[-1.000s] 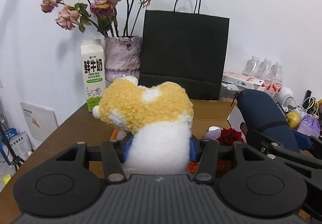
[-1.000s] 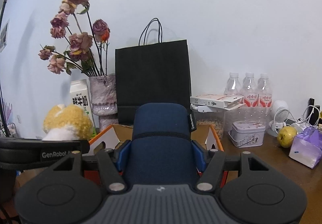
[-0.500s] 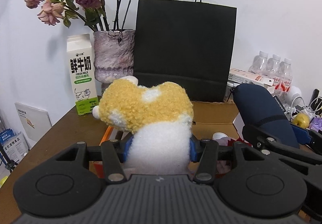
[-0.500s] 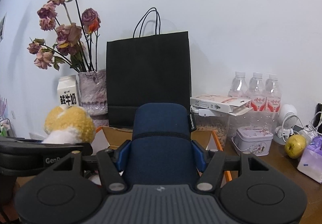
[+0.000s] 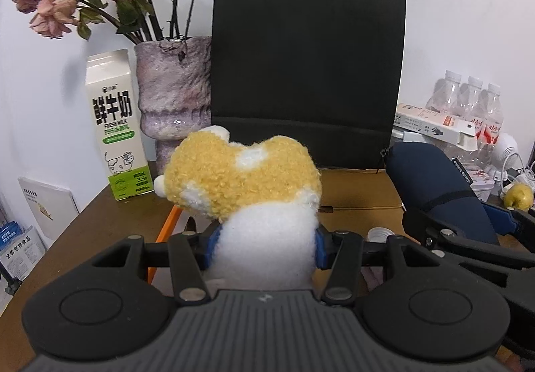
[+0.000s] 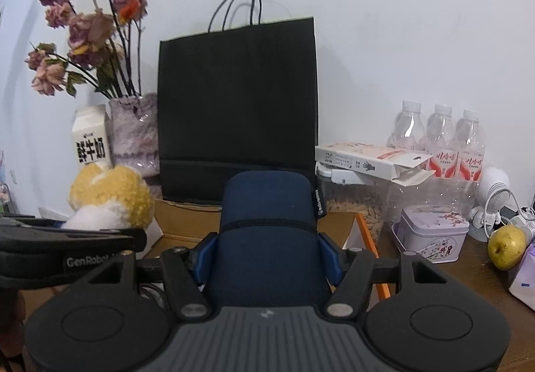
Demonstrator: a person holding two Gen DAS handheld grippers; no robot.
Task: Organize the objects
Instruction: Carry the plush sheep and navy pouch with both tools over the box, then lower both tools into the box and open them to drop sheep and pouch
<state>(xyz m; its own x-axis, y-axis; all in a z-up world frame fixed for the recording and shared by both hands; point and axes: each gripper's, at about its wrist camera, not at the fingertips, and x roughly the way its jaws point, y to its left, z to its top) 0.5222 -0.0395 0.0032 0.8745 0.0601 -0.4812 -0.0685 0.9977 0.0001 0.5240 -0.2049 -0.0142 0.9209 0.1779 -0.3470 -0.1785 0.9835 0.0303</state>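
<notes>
My left claw (image 5: 264,250) clamped the plush toy (image 5: 247,191), my right claw (image 6: 267,258) the navy pouch (image 6: 267,238); I held both above the cardboard box (image 5: 357,191) near the desk's (image 5: 100,225) back edge.

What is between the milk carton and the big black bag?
A purple-grey vase of dried roses stands between the milk carton and the black paper bag. Both wrist views show it; the left one is clearer.
</notes>
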